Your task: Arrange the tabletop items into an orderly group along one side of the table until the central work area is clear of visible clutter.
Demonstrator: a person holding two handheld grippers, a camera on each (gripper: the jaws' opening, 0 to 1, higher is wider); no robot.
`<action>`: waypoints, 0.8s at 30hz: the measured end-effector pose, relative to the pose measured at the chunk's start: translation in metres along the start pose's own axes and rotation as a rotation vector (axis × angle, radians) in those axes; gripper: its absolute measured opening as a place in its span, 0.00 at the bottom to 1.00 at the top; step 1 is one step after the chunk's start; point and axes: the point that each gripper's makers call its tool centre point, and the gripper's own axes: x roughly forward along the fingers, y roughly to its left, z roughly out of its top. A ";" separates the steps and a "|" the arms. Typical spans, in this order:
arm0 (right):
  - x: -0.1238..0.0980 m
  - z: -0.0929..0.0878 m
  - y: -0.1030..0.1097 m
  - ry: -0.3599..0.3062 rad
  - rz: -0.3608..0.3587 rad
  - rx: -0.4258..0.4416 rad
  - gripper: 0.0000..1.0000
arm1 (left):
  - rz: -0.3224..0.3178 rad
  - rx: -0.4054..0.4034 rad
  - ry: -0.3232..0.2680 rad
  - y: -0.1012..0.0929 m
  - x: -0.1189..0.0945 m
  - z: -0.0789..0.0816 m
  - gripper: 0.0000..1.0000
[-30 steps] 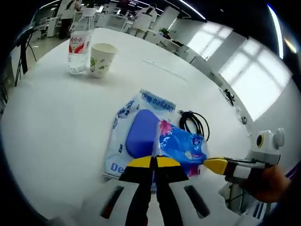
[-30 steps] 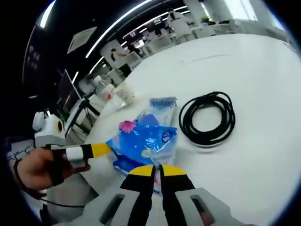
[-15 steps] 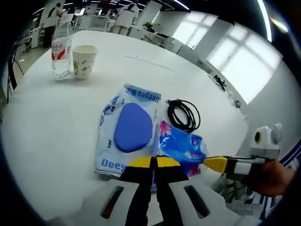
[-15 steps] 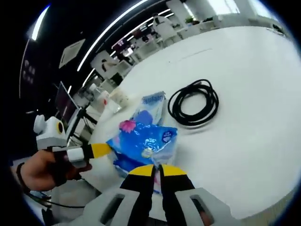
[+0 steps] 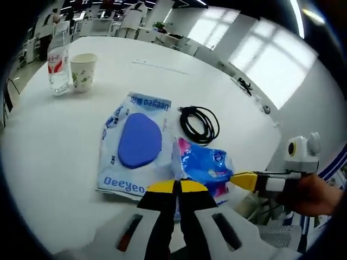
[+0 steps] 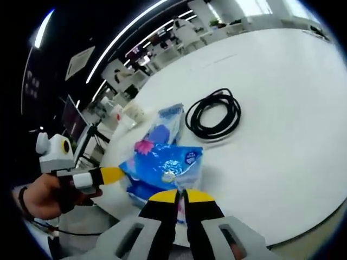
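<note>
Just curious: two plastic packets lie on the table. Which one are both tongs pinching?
The smaller bright blue packet with the pink flower, nearest the table edge. The larger white packet with the blue oval lies beside it, ungripped.

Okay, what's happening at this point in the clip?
A person is tidying a white table with two handheld grippers. Both the left gripper and the right gripper are closed on the blue floral packet near the table's edge. Beside it lie a large wipes pack and a coiled black cable; a water bottle and paper cup stand farther off.
</note>
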 end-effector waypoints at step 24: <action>-0.016 0.074 -0.026 -0.070 -0.024 -0.053 0.00 | -0.047 0.148 -0.057 -0.039 0.040 0.066 0.00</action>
